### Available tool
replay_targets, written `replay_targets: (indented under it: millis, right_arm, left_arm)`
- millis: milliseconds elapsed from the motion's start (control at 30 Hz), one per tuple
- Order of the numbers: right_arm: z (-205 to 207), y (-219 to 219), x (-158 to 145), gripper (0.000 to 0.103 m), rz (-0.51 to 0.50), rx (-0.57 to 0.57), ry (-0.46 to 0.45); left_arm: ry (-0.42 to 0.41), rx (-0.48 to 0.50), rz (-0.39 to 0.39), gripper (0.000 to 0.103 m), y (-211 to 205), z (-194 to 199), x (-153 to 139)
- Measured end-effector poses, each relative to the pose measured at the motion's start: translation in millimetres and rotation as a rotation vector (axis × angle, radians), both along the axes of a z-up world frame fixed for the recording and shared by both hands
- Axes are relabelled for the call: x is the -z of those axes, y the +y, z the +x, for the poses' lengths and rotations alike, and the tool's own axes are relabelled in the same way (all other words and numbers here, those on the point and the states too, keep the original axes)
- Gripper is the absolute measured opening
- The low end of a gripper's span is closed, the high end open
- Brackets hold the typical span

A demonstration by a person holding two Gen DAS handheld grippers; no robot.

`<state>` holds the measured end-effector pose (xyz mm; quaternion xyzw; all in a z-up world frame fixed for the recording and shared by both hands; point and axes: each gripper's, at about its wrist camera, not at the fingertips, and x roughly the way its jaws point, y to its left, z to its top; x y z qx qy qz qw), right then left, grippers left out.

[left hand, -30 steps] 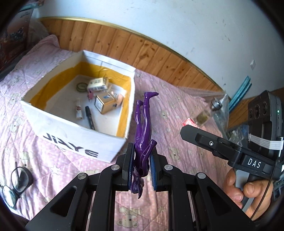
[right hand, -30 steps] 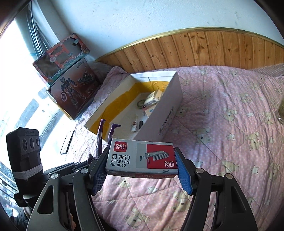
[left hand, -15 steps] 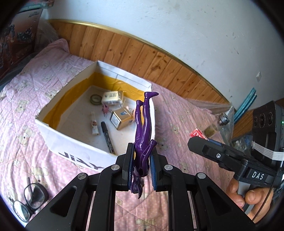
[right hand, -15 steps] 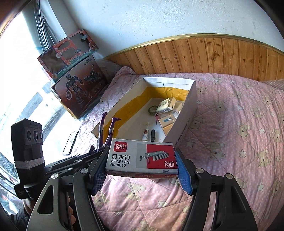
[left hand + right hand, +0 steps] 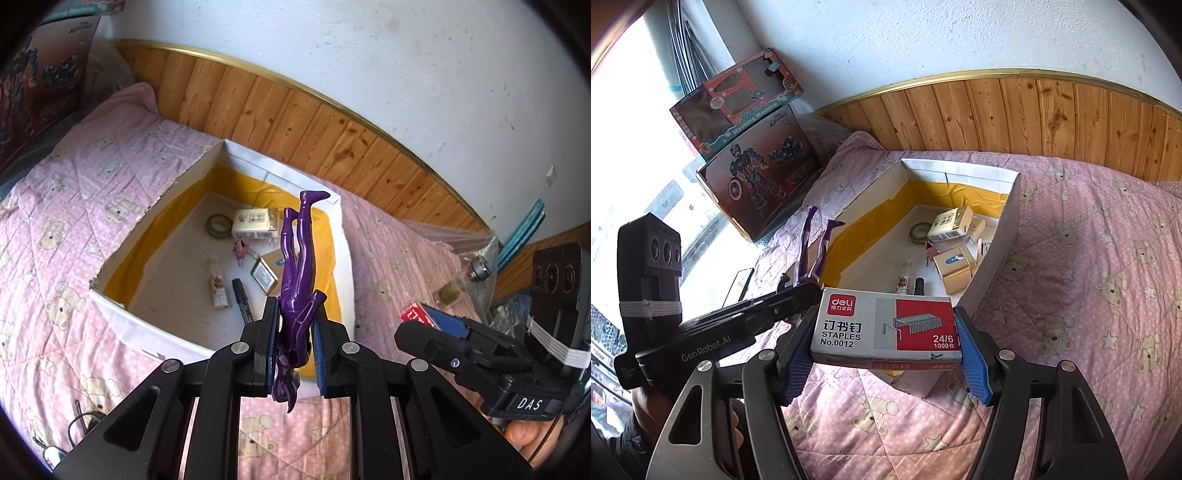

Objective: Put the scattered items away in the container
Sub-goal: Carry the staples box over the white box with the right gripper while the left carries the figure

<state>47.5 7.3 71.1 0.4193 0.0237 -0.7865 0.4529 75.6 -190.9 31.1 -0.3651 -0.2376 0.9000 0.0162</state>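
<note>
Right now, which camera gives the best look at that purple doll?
The left wrist view: the purple doll fills the middle, head down between the left gripper fingers, whole body visible. The right wrist view shows only its legs poking up behind the staples box.

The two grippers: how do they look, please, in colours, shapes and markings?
Both grippers, left and right, are black, with angular arms, silver pivot screws and ribbed blue pads. Each body has a block with three round lenses and a white band. One side reads "DAS", the other "GenRobot.AI". A thin black cable hangs by the right grip.
</note>
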Motion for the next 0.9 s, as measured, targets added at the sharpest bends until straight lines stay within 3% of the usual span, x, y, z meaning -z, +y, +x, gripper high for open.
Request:
replay_targets:
  millis: [900]
  right_arm:
    - [-21, -62, 23, 0.069, 0.090, -0.084, 0.007]
  left_arm:
    - [-0.097, -0.061, -0.051, 0.017, -43, -43, 18]
